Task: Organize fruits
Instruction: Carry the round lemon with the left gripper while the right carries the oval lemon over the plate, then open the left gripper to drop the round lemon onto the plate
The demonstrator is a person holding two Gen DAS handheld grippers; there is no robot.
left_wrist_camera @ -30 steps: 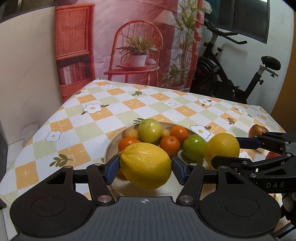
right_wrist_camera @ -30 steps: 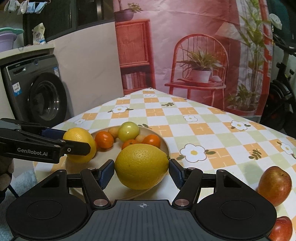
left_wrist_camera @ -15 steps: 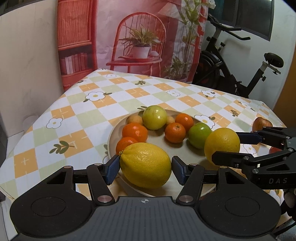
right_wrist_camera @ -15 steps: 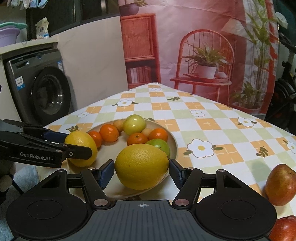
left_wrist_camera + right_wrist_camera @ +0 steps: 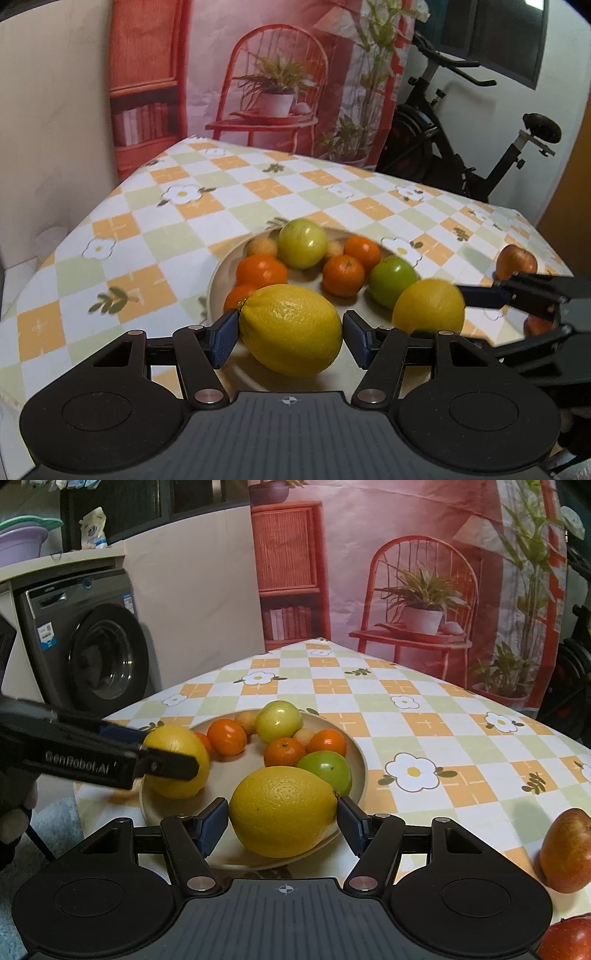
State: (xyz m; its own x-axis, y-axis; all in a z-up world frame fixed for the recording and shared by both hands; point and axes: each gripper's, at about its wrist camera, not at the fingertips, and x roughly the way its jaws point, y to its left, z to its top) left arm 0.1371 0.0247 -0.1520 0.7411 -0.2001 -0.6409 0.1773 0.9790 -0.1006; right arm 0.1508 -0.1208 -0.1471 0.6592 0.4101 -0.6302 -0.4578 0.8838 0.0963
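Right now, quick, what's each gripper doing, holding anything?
Left gripper: closed on a lemon.
Right gripper: closed on another lemon.

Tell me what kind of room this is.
Probably a home utility or laundry area set up for recording: a front-loading washing machine stands beside the table, an exercise bike sits behind it, and a printed backdrop hangs on the wall.
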